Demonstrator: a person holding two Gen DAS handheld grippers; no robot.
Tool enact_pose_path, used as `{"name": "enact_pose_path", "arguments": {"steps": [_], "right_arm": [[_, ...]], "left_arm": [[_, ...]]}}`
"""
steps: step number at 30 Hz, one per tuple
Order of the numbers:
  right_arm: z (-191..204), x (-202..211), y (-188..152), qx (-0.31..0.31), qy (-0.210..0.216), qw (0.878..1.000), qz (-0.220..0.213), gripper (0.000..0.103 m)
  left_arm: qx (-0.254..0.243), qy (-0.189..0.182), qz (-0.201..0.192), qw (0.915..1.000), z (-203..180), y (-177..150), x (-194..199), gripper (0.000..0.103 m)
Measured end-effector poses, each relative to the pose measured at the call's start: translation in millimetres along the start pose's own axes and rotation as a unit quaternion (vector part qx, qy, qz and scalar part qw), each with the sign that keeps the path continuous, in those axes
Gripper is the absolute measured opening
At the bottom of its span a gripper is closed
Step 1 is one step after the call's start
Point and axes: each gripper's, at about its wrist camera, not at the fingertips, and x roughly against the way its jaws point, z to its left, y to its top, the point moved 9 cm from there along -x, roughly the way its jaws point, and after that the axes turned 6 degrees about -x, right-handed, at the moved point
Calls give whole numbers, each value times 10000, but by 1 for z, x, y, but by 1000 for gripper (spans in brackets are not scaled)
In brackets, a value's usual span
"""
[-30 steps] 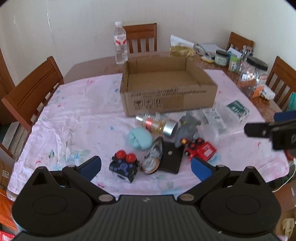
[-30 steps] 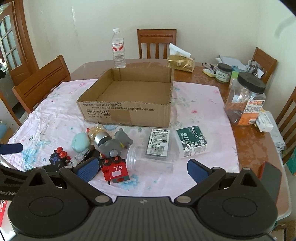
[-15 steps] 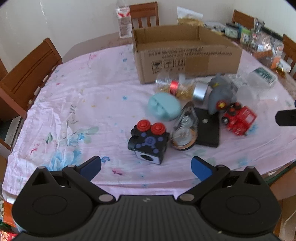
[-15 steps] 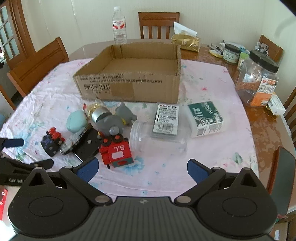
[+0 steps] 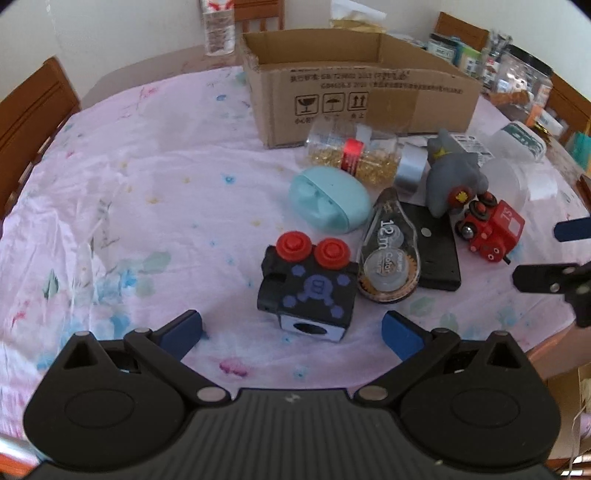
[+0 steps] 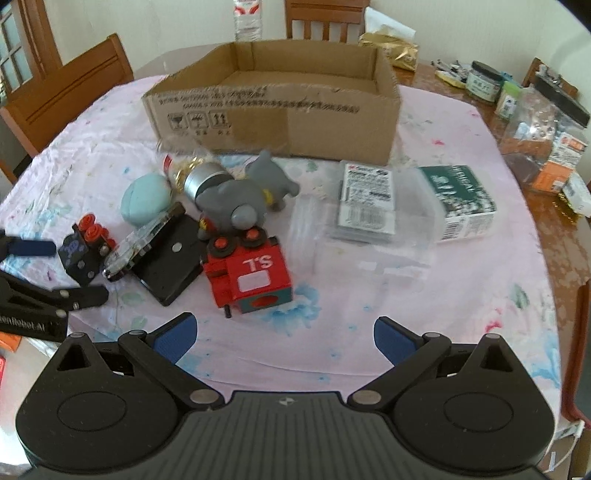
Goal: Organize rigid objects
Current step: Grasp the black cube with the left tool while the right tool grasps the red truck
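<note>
An open cardboard box (image 5: 369, 99) stands mid-table; it also shows in the right wrist view (image 6: 273, 107). In front of it lie a black toy block with red knobs (image 5: 308, 288), a correction tape (image 5: 388, 254), a teal case (image 5: 328, 199), a black plate (image 5: 436, 247), a grey elephant (image 5: 450, 177), a red toy train (image 6: 249, 275) and a bottle of gold beads (image 5: 354, 157). My left gripper (image 5: 291, 330) is open, just short of the black block. My right gripper (image 6: 284, 334) is open, just short of the red train.
A clear jar (image 6: 369, 240) with a label card and a green-white box (image 6: 461, 199) lie right of the toys. Jars and clutter (image 6: 546, 122) sit at the table's right edge. Wooden chairs (image 5: 26, 122) surround the table. A water bottle (image 5: 219, 26) stands behind the box.
Both grippers have moved forward and lower toward the toys. The black block and the red train now sit close in front of the open fingers.
</note>
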Motion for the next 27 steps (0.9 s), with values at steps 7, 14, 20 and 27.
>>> {"name": "enact_pose_path", "arguments": {"steps": [7, 14, 20, 27], "right_arm": [[6, -15, -7, 217, -74, 9997, 20, 103], [8, -16, -6, 360, -46, 9993, -135, 103], [9, -15, -7, 389, -17, 9990, -217, 103], [15, -16, -4, 619, 92, 9979, -144, 103]], "left_arm": [[-235, -148, -178, 9995, 2, 3, -3, 103], [-323, -253, -165, 9990, 0, 10, -4, 95], [-719, -447, -288, 9960, -9, 15, 1, 70], [-606, -418, -298, 9968, 0, 15, 5, 50]]}}
